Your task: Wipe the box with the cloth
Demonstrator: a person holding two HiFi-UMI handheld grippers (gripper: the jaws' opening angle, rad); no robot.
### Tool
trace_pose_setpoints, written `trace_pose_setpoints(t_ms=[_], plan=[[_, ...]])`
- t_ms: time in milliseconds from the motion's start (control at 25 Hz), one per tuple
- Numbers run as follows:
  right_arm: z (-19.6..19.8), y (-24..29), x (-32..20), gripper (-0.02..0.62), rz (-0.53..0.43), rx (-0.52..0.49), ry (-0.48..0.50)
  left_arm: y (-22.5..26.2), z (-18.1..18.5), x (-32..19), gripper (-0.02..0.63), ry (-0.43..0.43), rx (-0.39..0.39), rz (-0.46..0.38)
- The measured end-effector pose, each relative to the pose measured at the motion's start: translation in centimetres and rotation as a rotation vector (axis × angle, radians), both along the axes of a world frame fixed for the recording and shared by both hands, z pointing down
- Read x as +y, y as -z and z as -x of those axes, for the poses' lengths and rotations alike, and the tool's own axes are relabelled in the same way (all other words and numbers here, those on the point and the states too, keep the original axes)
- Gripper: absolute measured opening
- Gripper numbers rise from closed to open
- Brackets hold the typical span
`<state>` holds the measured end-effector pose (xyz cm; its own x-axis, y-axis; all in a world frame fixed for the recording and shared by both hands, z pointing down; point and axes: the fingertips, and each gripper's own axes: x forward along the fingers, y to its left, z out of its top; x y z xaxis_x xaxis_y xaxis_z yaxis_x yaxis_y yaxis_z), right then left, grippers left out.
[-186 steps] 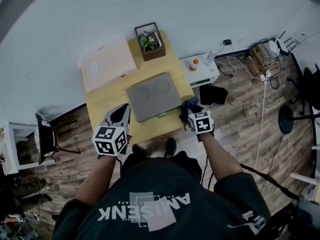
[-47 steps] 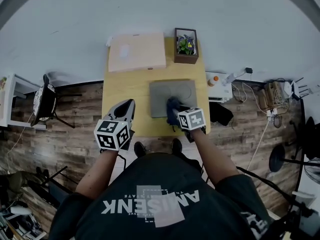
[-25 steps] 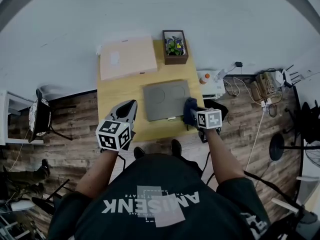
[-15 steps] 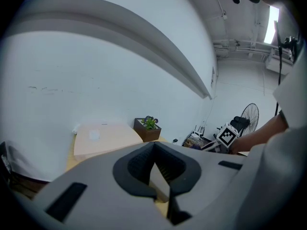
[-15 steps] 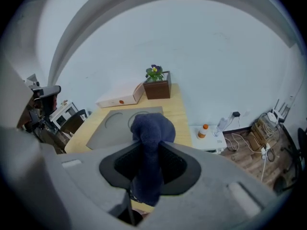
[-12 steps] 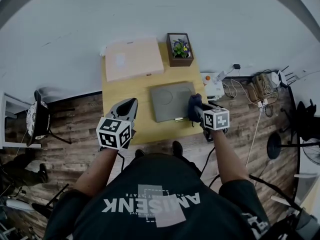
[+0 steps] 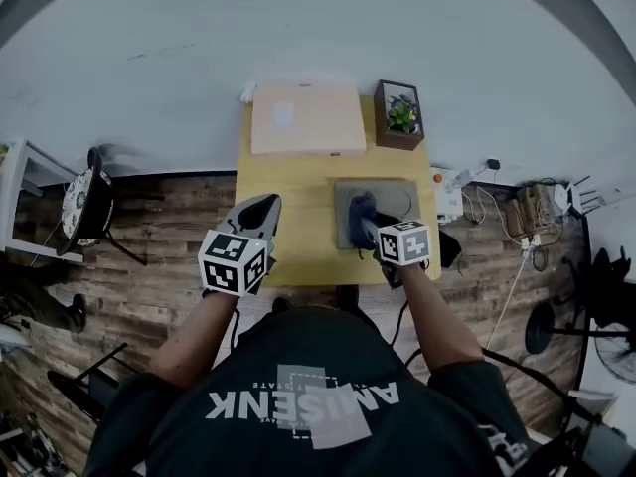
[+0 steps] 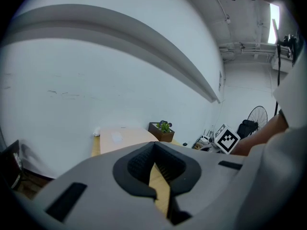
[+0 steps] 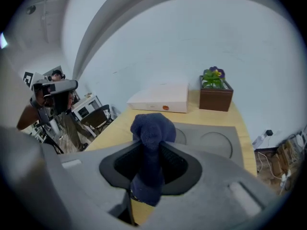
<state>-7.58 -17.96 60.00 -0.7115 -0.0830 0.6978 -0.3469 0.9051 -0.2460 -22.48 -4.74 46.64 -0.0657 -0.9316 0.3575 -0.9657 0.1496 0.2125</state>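
A flat grey box with two round marks lies on the yellow table, near its right front. My right gripper is shut on a dark blue cloth, which rests over the box's left half. In the right gripper view the cloth bulges up between the jaws of the right gripper, with the grey box beyond. My left gripper hovers by the table's left front corner, off the box, shut and empty. The left gripper view shows the left gripper with jaw tips meeting.
A pale flat box and a wooden planter with flowers stand at the table's back. A chair is on the floor at left. A white unit, a dark bag and cables lie right of the table.
My right gripper has carried the cloth leftward from the box's right edge onto its top. The left gripper has stayed by the table's left front.
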Motion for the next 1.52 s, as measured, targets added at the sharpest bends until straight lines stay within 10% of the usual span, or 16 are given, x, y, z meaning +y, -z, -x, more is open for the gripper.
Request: trace_pose_setpoints(t_ms=[640, 1520], plan=[[6.8, -5.1, 1.9, 0.098, 0.069, 0.078, 0.270, -0.8, 1.0, 2.6, -0.003, 0.259, -0.006, 0.087], [1.2, -4.9, -4.5, 0.098, 0.029, 0.106, 0.131, -0.6, -2.4, -3.5, -0.003, 0.167, -0.008, 0.082]])
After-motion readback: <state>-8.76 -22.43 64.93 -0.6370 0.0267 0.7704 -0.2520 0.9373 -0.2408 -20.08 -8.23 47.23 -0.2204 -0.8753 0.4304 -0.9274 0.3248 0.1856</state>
